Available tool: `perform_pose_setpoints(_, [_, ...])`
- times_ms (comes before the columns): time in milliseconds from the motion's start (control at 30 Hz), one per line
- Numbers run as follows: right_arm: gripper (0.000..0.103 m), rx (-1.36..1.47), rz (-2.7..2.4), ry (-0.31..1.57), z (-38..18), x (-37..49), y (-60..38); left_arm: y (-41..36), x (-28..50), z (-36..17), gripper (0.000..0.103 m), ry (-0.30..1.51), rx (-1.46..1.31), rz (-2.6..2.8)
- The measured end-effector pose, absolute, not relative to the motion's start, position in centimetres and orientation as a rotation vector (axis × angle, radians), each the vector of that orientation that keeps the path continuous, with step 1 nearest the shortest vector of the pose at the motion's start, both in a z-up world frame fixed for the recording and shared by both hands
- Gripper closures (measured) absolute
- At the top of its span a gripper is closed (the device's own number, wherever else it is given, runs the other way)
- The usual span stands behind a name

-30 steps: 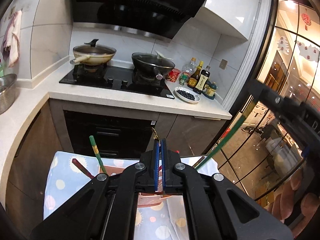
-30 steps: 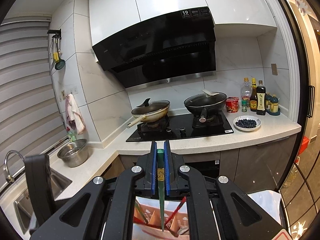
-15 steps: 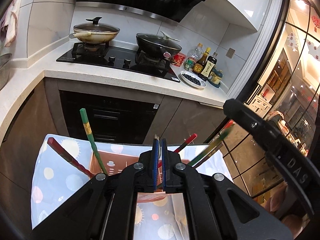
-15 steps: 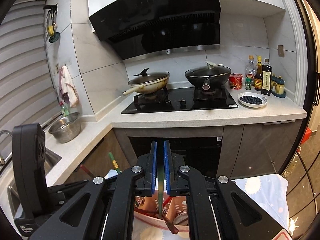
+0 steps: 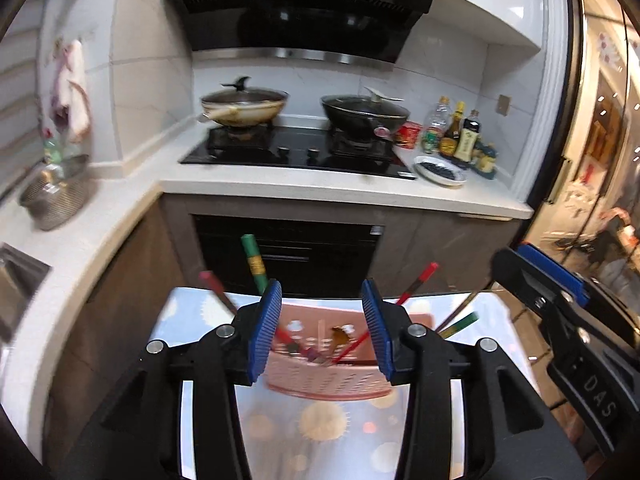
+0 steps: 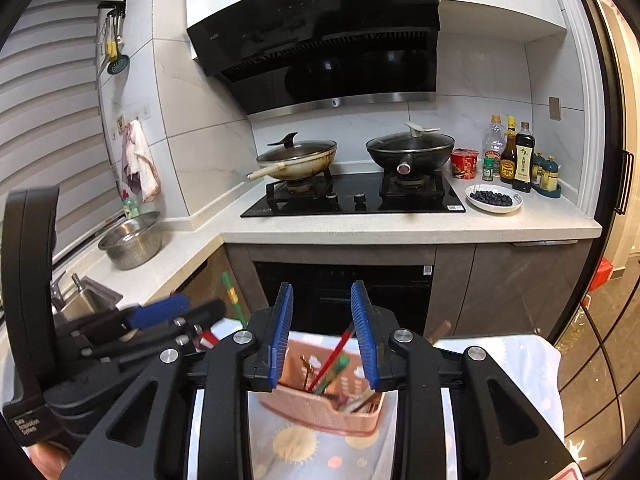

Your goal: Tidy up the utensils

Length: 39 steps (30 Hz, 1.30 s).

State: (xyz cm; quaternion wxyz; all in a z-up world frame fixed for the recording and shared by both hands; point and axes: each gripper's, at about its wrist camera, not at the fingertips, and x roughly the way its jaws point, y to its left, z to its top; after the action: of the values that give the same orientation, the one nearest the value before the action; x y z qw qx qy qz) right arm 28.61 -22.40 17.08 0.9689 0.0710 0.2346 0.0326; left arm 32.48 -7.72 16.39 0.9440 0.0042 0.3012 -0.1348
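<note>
The range hood, far above the right gripper's jaws, carries a white "19" on a small label at its top edge. In the left wrist view, right of the jaws, the right gripper body shows "DAS".

Both the left gripper and right gripper were matte black plastic with triangular cut-outs, silver screws at the pivots and ribbed blue pads; white lettering marked their sides
</note>
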Motion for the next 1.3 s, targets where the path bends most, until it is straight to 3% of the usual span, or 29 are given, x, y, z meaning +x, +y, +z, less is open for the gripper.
perform_pose_setpoints(467, [0.071, 0.162, 0.075, 0.632, 10.3, 22.0, -20.6, -4.9, 26.0, 13.2, 0.056, 0.637, 0.086, -0.176])
perform_pose_setpoints(600, [0.065, 0.158, 0.061, 0.652, 9.4, 20.7, -20.1, -4.5, 24.7, 11.9, 0.054, 0.663, 0.095, -0.165])
perform_pose_setpoints(800, [0.058, 0.141, 0.044, 0.671, 8.4, 19.2, -19.1, -4.2, 23.0, 10.0, 0.040, 0.690, 0.115, -0.128])
perform_pose_setpoints(1000, [0.056, 0.130, 0.033, 0.697, 7.4, 18.2, -18.9, -4.1, 21.7, 8.7, 0.035, 0.718, 0.128, -0.119])
perform_pose_setpoints(1167, [0.048, 0.137, 0.023, 0.713, 7.2, 17.6, -19.1, -4.3, 20.6, 8.7, 0.017, 0.695, 0.156, -0.085])
perform_pose_setpoints(1300, [0.039, 0.150, 0.006, 0.717, 7.4, 17.2, -19.6, -4.4, 20.0, 8.9, 0.015, 0.684, 0.171, -0.078])
